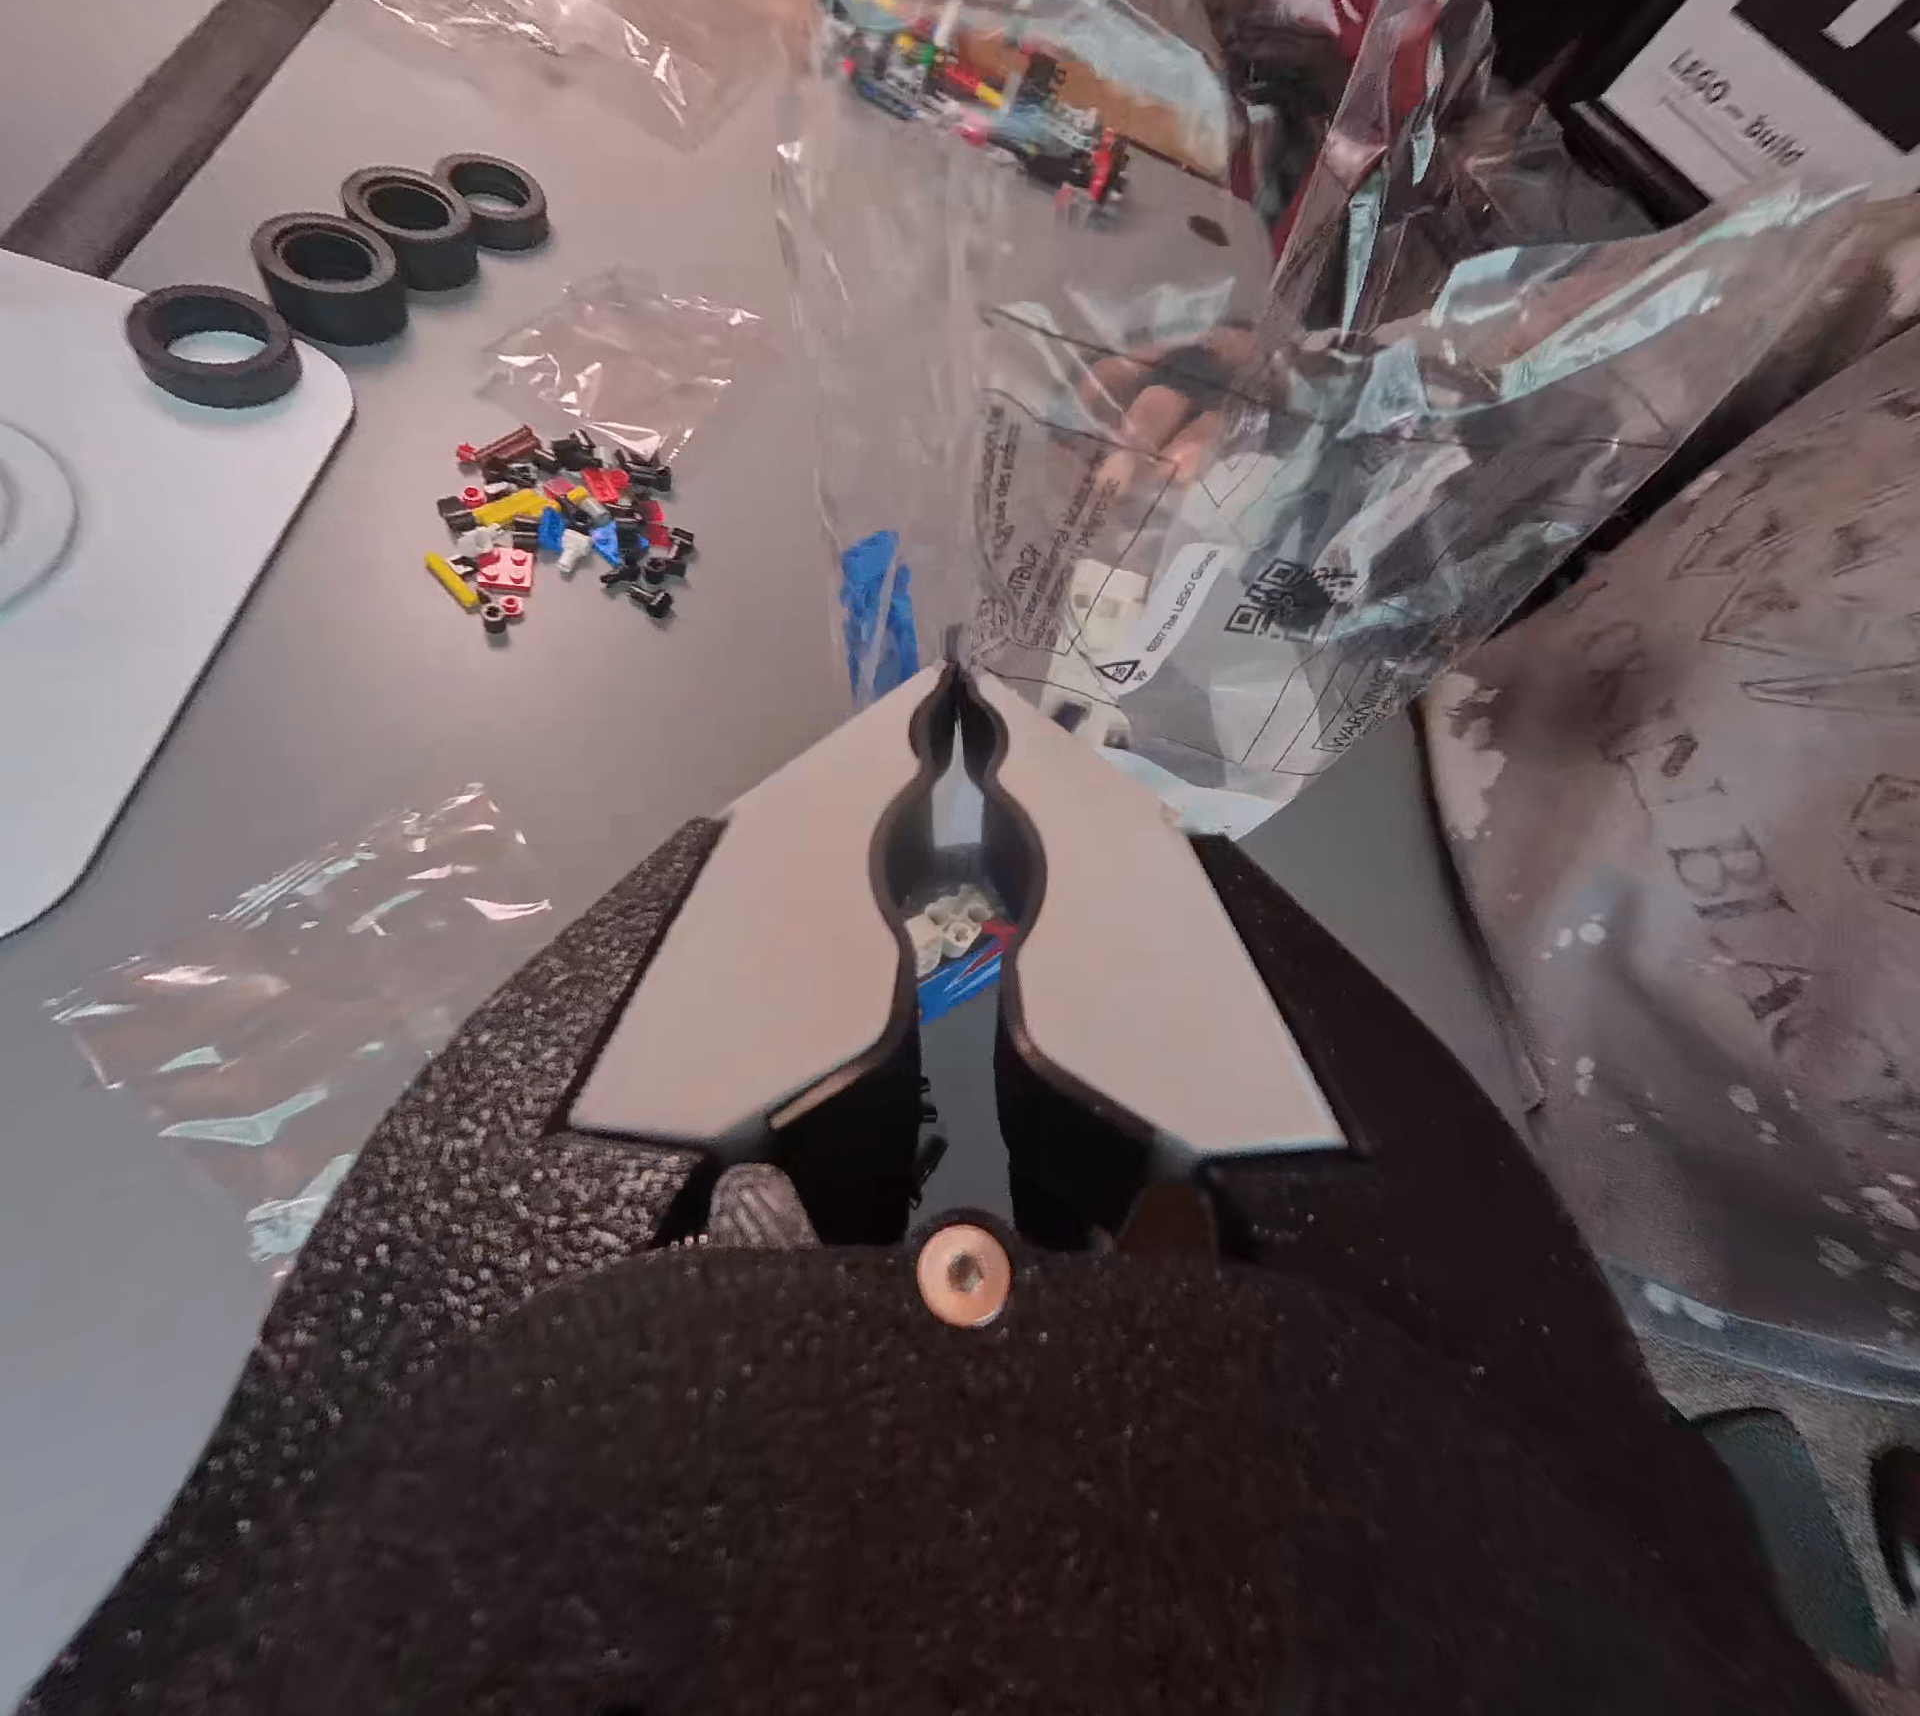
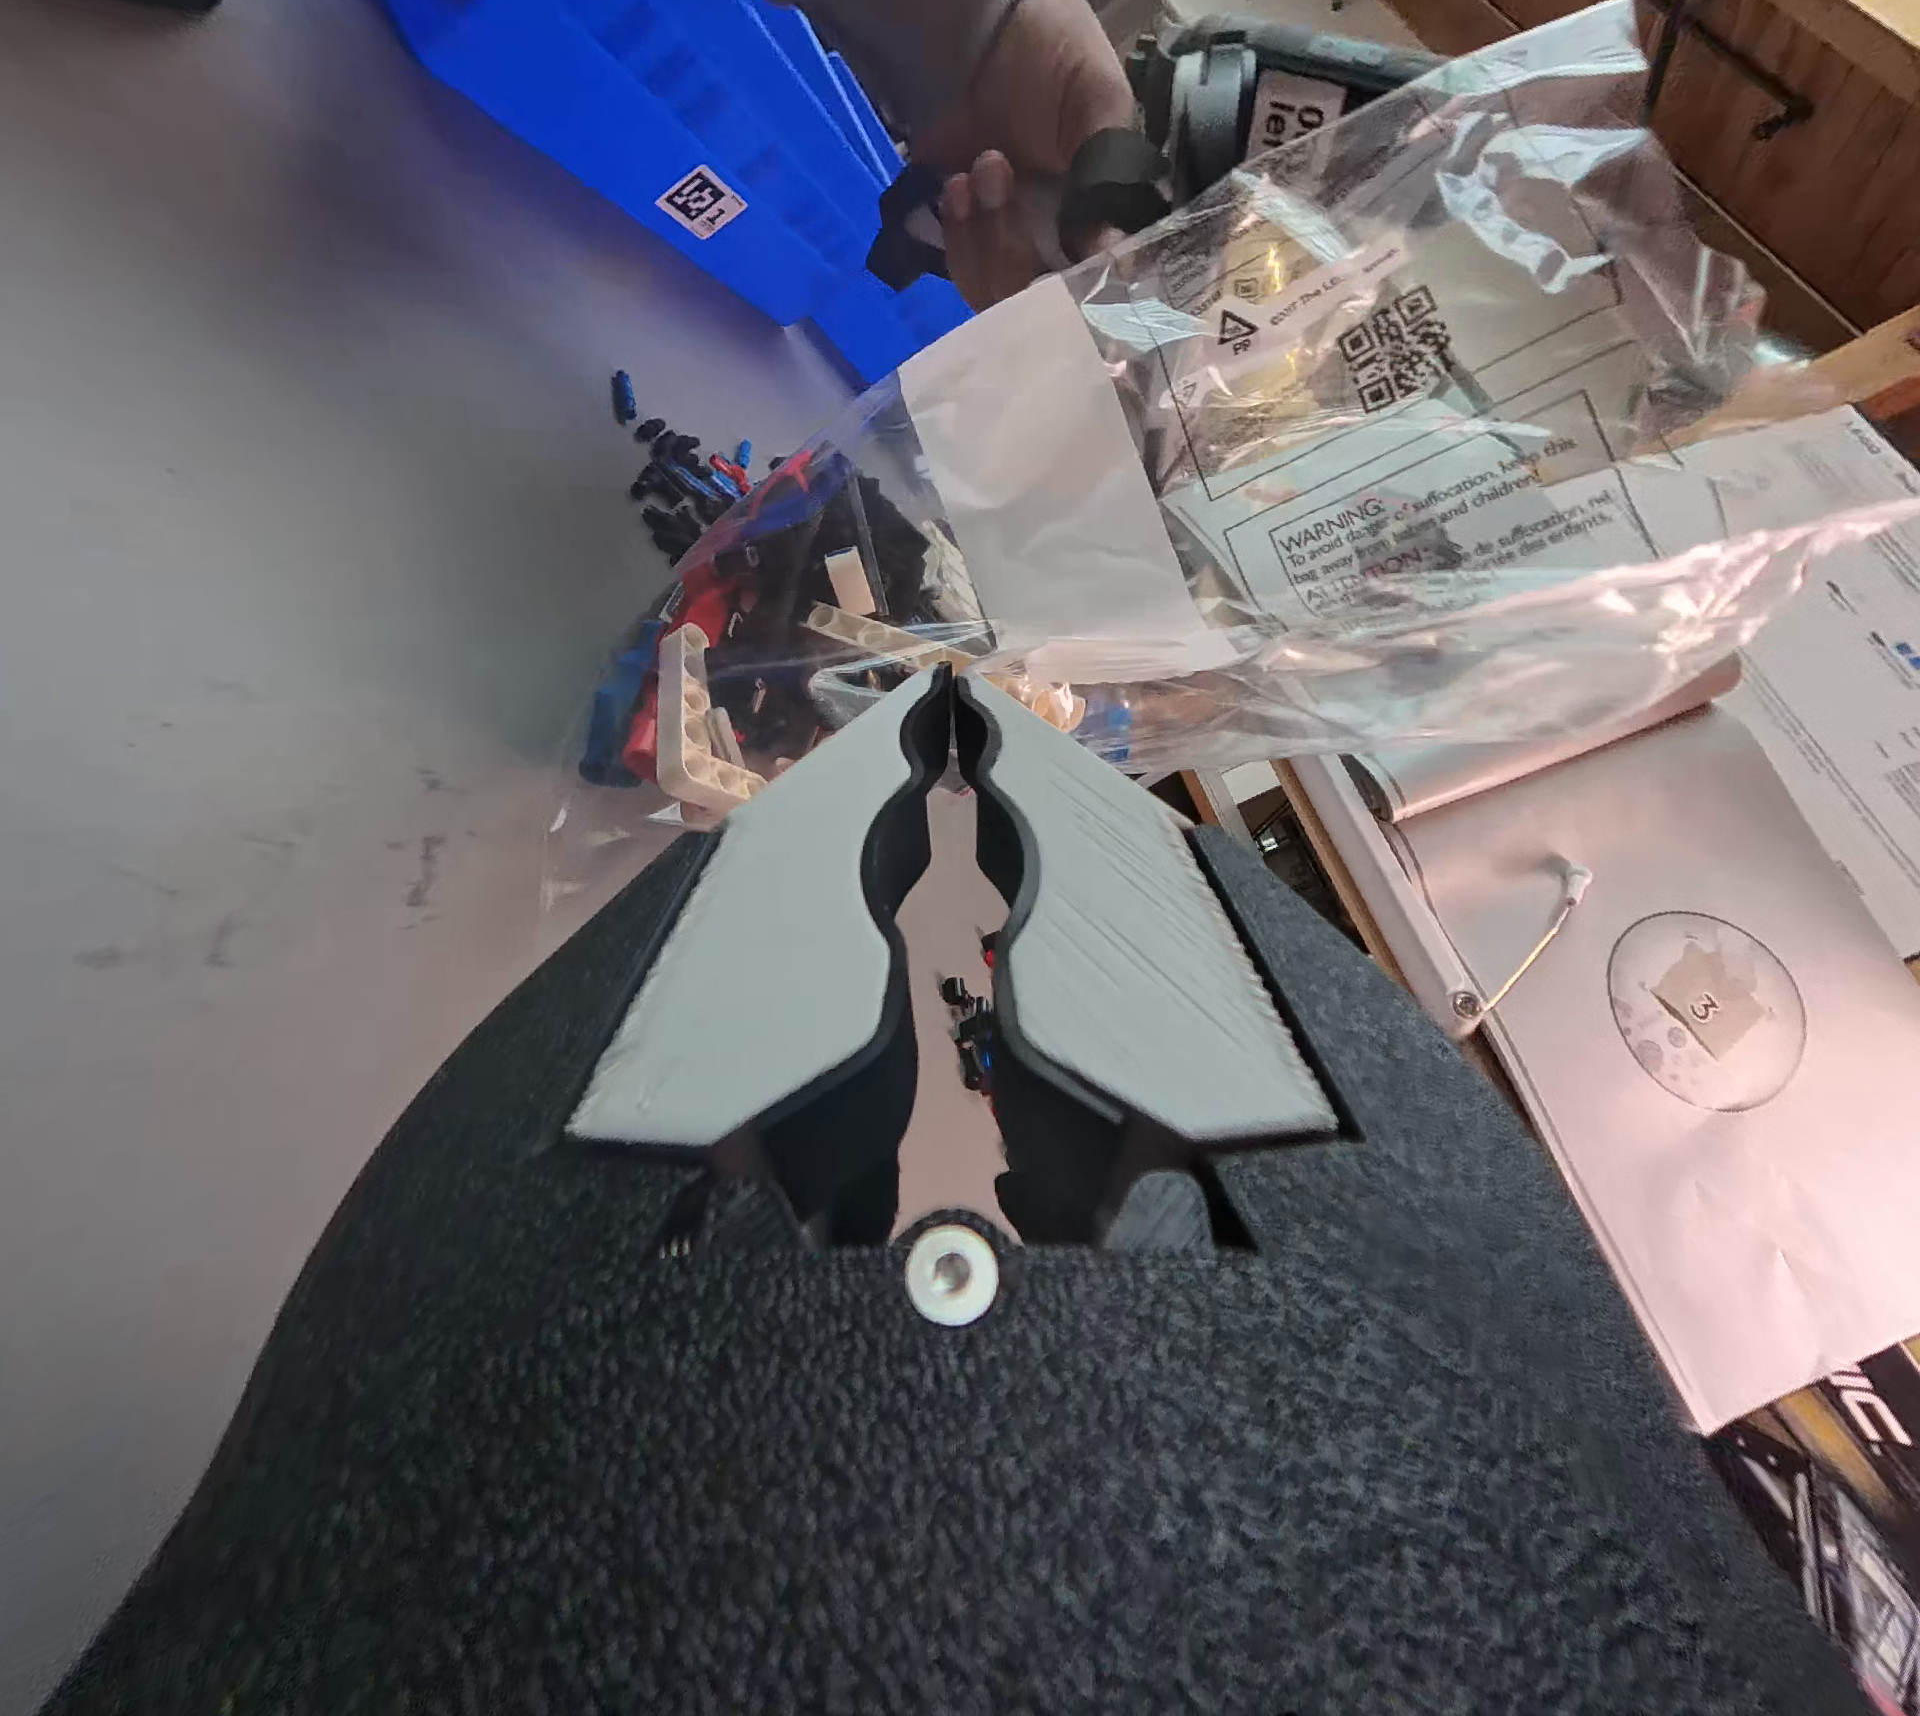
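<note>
Clenching the left gripper (image 1: 954, 679) on the edge of a clear printed bag (image 1: 1299, 523), tips pressed together at centre frame with film caught between them. Holding the bag up and spreading it across the right half of the left wrist view, above the grey table (image 1: 520, 783). Showing a hand (image 1: 1164, 419) dimly through the film, and a blue piece (image 1: 878, 617) just left of the tips.

Clenching the right gripper (image 2: 951, 679) as well, tips nipping crumpled film at the bag's (image 2: 1403, 471) lower left edge, the rest of it billowing toward the upper right of the frame. Resting the bag's low end on the table, with white, red, blue and black bricks (image 2: 790, 627) bunched there, just left of the tips; a few loose pins lying beyond them. Appearing to be the same bag in both views, though not certain.

Lying well apart at left in the left wrist view: four black tyres (image 1: 343, 264) in a row and a small pile of mixed pieces (image 1: 566, 523). Sitting at upper left in the right wrist view: a blue bin (image 2: 623, 56); at right, a white booklet (image 2: 1714, 1043).
</note>
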